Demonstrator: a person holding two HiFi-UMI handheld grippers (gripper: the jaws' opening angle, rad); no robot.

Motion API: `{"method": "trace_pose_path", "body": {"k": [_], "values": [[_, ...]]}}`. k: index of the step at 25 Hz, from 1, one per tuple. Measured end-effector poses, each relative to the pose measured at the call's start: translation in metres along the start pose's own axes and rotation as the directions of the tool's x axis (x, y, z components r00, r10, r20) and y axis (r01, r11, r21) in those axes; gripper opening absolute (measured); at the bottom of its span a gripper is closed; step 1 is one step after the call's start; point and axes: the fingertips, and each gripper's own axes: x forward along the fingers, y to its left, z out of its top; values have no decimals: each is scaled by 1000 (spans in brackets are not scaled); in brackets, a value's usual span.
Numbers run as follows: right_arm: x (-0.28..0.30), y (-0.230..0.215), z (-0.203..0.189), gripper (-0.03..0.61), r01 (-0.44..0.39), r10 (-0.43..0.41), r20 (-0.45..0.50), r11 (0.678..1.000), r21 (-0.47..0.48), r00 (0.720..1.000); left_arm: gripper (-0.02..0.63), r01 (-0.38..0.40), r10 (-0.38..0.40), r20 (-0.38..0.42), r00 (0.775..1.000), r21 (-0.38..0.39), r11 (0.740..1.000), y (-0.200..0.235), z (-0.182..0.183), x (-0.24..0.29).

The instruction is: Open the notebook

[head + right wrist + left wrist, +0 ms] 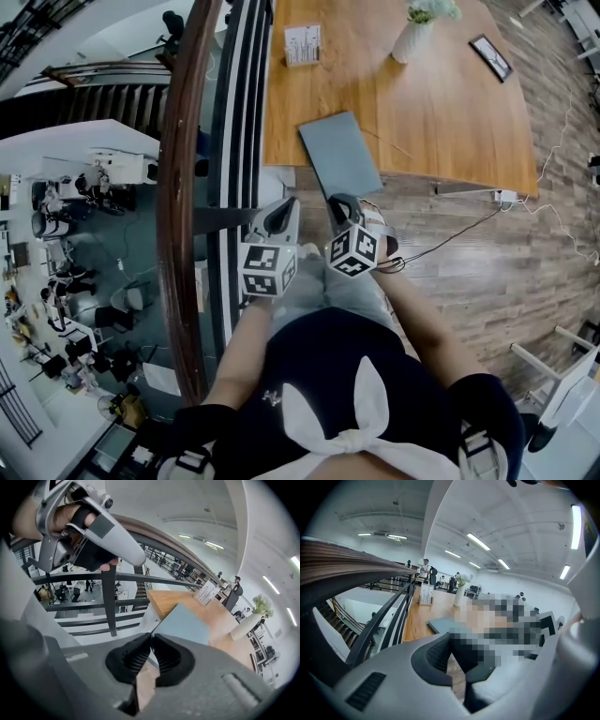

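Right claw point(151, 637) pinched on notebook point(185, 623) corner, left claw point(459, 660) apart, idle; thin grip may slip, or drag notebook off bench point(164, 599) edge

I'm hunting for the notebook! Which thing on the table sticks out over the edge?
The grey-blue notebook: it alone overhangs the table edge. The vase, card stand and dark frame sit fully on top.

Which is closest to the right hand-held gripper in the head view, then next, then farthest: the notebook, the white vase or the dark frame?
1. notebook: right at the right hand-held gripper, its near corner pinched in the jaws.
2. white vase: farther up, at the far side of the table.
3. dark frame: farthest, off to the far right.
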Motion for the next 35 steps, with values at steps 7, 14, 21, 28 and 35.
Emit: {"method": "trace_pose_path", "body": {"k": [7, 14, 21, 28, 35], "values": [[-7, -8, 3, 21, 5, -6, 23, 998, 69, 1000, 17, -8, 8, -4, 1000, -8, 1000, 2, -2, 1], [-23, -22, 14, 20, -28, 20, 63, 991, 129, 998, 17, -38, 38, 3, 999, -34, 999, -3, 9, 2], [-34, -40, 30, 20, -72, 44, 127, 971, 228, 991, 17, -73, 73, 2, 997, -45, 996, -1, 18, 4], [-47, -61, 36, 20, -185, 91, 220, 869, 459, 971, 17, -111, 112, 7, 994, -49, 993, -1, 27, 5], [-55, -78, 30, 20, -270, 118, 290, 777, 568, 950, 17, -152, 153, 13, 988, -56, 987, 1, 33, 8]]}}
